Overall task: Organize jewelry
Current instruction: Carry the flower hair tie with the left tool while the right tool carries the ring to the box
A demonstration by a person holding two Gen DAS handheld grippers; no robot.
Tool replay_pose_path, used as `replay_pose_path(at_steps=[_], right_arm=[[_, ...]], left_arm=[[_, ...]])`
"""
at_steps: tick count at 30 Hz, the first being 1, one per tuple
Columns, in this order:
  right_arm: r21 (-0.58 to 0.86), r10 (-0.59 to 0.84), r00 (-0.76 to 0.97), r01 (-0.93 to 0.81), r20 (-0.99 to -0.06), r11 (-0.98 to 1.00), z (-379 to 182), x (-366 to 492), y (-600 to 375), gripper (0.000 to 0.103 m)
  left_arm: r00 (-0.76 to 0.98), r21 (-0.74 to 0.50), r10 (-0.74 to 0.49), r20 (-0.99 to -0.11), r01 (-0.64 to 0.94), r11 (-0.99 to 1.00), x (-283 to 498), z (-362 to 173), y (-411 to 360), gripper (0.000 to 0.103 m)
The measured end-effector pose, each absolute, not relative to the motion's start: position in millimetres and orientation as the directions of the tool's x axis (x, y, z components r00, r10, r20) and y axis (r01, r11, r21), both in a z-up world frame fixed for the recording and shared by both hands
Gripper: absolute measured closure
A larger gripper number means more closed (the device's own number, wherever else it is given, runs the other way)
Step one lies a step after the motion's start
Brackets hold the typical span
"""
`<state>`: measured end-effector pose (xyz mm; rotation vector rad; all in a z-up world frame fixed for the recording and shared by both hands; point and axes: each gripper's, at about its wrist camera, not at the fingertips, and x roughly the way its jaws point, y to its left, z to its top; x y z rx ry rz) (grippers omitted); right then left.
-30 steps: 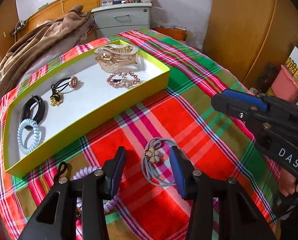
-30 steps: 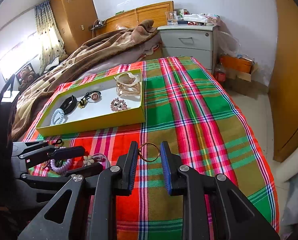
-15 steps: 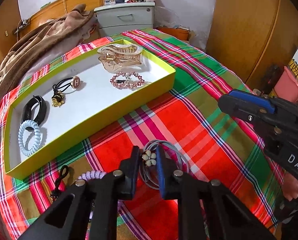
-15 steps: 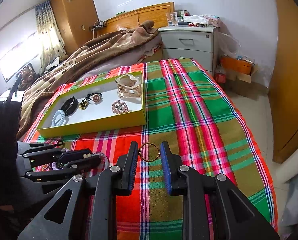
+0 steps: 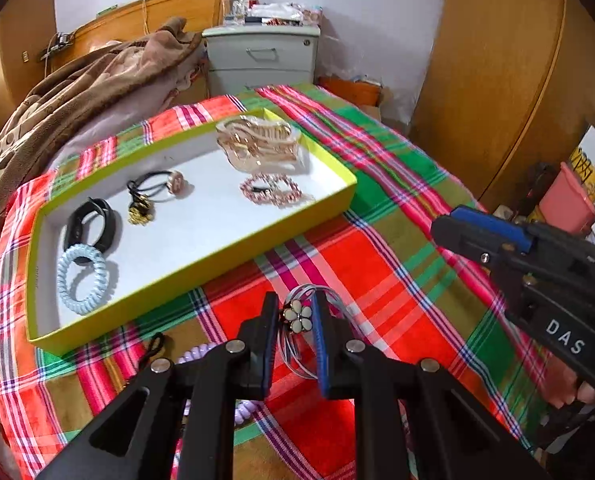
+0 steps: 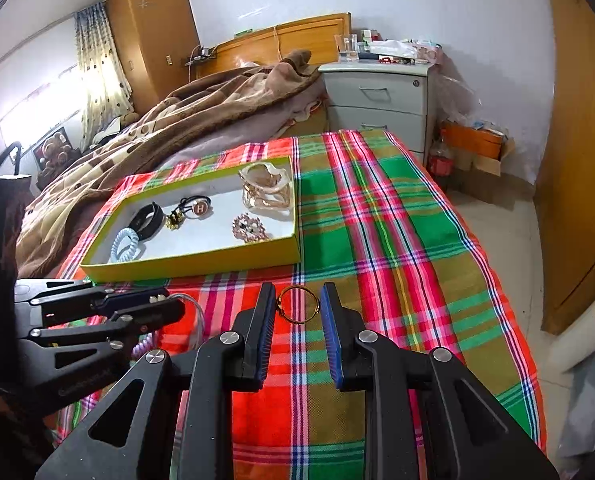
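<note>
My left gripper [image 5: 295, 299] is shut on a grey hair tie by its white flower charm [image 5: 297, 317]; the grey loops hang just above the plaid cloth. In the right wrist view the left gripper [image 6: 169, 306] sits low at the left, in front of the tray. My right gripper [image 6: 297, 293] is shut on a thin gold ring [image 6: 297, 322], with both pads touching its sides. The yellow-green tray [image 5: 217, 256] lies beyond, holding a blue spiral tie [image 5: 82, 278], a black band [image 5: 93, 228], an H-charm tie [image 5: 175, 182], a pink beaded piece [image 5: 271, 194] and a rose-gold claw clip [image 5: 257, 144].
A purple spiral tie [image 5: 201, 350] and a small black tie [image 5: 155, 344] lie on the plaid cloth [image 5: 377, 264] below the left fingers. A brown blanket [image 6: 157, 132] is heaped behind the tray. A grey drawer cabinet [image 6: 377, 100] stands at the far end, and the bed edge drops off at the right.
The left jaws have closed from wide open onto the flower charm and lifted the grey tie slightly. The right gripper has stayed still with the gold ring.
</note>
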<state>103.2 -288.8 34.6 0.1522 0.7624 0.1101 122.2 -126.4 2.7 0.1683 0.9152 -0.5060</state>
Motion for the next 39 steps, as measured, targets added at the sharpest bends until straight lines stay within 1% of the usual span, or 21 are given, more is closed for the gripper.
replay_pose_path(at_steps=[9, 13, 19, 25, 39], right_arm=[[0.159, 0.161, 0.734, -0.074, -0.659, 0.985, 51, 114, -275, 0.079], [0.162, 0.172, 0.738, -0.085, -0.653, 0.983, 56, 123, -270, 0.079], [0.16, 0.188, 0.738, -0.109, -0.648, 0.981, 60, 140, -260, 0.079], [0.147, 0.199, 0.726, -0.135, -0.658, 0.98, 58, 166, -247, 0.079], [0.134, 0.238, 0.65, -0.207, -0.722, 0.969, 26, 224, -214, 0.079]], left_arm=[[0.552, -0.083, -0.355, -0.754, 0.457, 0.886, 128, 28, -105, 0.086], [0.561, -0.113, -0.369, -0.741, 0.437, 0.892, 138, 37, -90, 0.086], [0.598, -0.105, -0.336, -0.728, 0.386, 0.916, 156, 47, -67, 0.086], [0.605, -0.105, -0.311, -0.733, 0.352, 0.93, 175, 44, -53, 0.086], [0.556, -0.113, -0.268, -0.787, 0.297, 0.948, 213, 7, -43, 0.086]])
